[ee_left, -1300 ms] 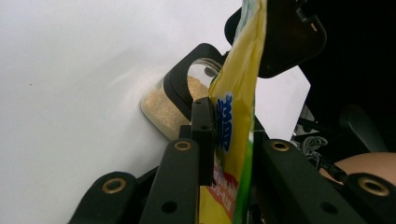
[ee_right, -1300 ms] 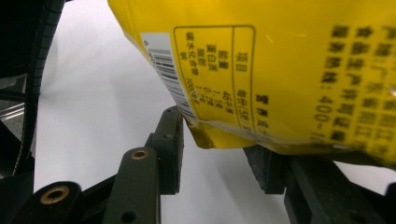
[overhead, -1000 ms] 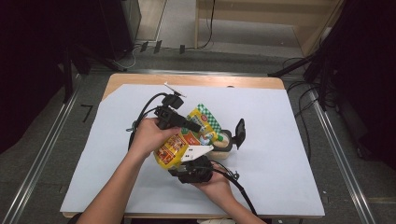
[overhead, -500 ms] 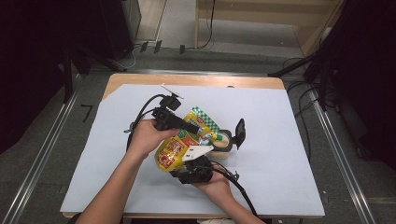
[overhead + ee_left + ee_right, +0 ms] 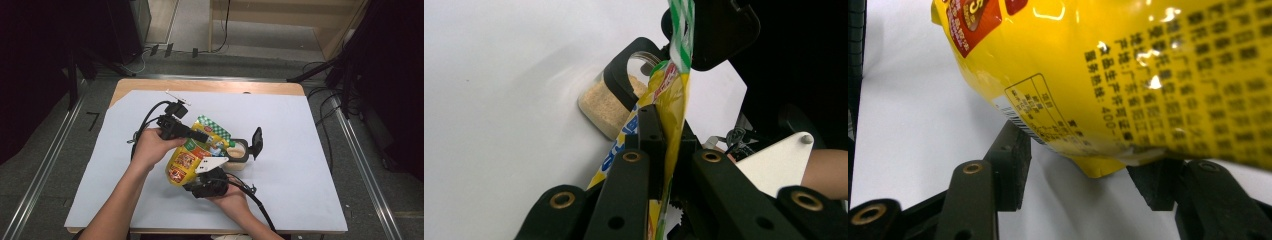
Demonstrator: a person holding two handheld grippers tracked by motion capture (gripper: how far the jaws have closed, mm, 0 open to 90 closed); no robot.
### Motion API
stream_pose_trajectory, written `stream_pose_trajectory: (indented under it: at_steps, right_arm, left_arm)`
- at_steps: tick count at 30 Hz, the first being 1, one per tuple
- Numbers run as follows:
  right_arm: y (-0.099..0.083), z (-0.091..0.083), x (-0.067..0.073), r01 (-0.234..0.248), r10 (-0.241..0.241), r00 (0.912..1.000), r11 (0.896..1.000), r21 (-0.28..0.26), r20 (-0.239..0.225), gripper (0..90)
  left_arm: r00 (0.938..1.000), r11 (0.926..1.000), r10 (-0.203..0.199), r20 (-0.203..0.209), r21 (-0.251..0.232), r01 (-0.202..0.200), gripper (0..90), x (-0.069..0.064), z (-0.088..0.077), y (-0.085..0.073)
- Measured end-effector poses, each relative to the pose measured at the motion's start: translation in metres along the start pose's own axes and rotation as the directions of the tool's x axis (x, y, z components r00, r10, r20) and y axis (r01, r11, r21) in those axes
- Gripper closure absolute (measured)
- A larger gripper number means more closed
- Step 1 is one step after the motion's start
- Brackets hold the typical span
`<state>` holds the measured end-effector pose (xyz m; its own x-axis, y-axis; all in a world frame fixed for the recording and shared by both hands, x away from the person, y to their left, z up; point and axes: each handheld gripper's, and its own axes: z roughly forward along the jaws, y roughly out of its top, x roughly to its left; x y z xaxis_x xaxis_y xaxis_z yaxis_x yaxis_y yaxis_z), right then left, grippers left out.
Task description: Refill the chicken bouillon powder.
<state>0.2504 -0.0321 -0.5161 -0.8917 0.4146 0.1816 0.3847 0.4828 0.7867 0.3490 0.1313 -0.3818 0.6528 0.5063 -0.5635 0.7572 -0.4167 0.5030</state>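
Between the left gripper's (image 5: 659, 145) closed jaws, the yellow snack bag (image 5: 192, 152) hangs tilted over the open jar (image 5: 237, 151), likely for pouring; the right gripper's (image 5: 1078, 175) jaws have just been opening beneath its bottom.

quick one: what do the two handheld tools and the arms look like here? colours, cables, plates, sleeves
Both are black. The left tool has chunky black links with brass-coloured rivets and a black cable looping off it. The right tool has the same black links and brass rivets, a pale grey three-cornered plate on top, and a thick black cable trailing toward the table's near edge. Forearms are bare, no sleeves visible.
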Motion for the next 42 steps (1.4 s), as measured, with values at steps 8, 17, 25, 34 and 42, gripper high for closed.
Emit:
stream_pose_trajectory:
  at_steps: [8,17,25,34,42]
  right_arm:
    - [0.001,-0.004,-0.003,-0.019,0.019,0.9994,1.000,-0.006,0.028,44.3]
    - [0.003,-0.012,-0.008,-0.044,0.046,0.9977,0.998,-0.034,0.051,44.4]
    - [0.004,-0.020,-0.013,-0.075,0.078,0.9961,0.995,-0.070,0.040,45.2]
    - [0.002,-0.023,-0.013,-0.096,0.098,0.9947,0.993,-0.062,0.030,45.2]
    - [-0.002,-0.027,-0.012,-0.110,0.111,0.9934,0.992,-0.058,0.027,45.6]
  left_arm:
    - [0.9991,0.9974,-0.031,0.030,-0.064,0.033,90.0,0.008,-0.024,-0.007]
    - [0.9979,0.9896,-0.056,0.032,-0.131,0.059,90.0,0.016,-0.050,-0.012]
    - [0.9970,0.9806,-0.066,-0.041,-0.188,0.057,90.0,0.020,-0.073,-0.013]
    - [0.9899,0.9661,-0.102,-0.098,-0.247,0.075,89.9,0.040,-0.081,-0.013]
    - [0.9882,0.9580,-0.097,-0.119,-0.280,0.060,89.4,0.047,-0.077,-0.002]
